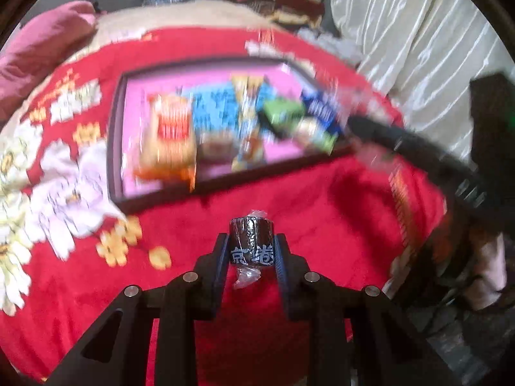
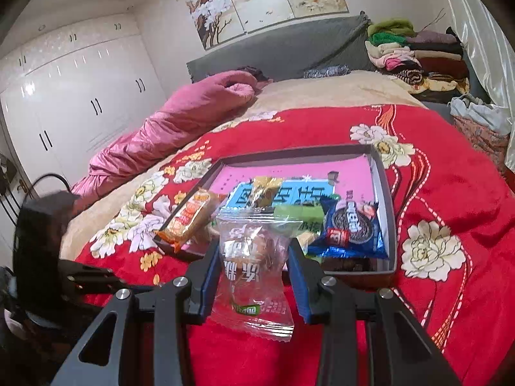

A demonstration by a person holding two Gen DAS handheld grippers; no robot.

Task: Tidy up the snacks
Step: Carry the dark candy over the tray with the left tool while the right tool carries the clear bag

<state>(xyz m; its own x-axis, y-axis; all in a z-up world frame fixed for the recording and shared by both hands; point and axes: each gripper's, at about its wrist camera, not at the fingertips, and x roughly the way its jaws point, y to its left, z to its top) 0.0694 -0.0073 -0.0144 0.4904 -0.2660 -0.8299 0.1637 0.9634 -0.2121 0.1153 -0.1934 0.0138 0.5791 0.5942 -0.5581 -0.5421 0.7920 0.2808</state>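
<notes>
Snacks piled in tray; right gripper clamps clear packet.

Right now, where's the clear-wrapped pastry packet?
In the right wrist view, the clear pastry packet is held between the right gripper's jaws, above the red blanket, just short of the snack tray's near edge.

"京" on dark wrapped snack

A home bedroom. A bed fills most of the view, spread with a red flowered blanket, a pink quilt bunched along its left edge. Behind it stand a grey padded headboard and a blossom mural; white wardrobes line the left wall, folded clothes pile in the bed's far right corner.
</notes>
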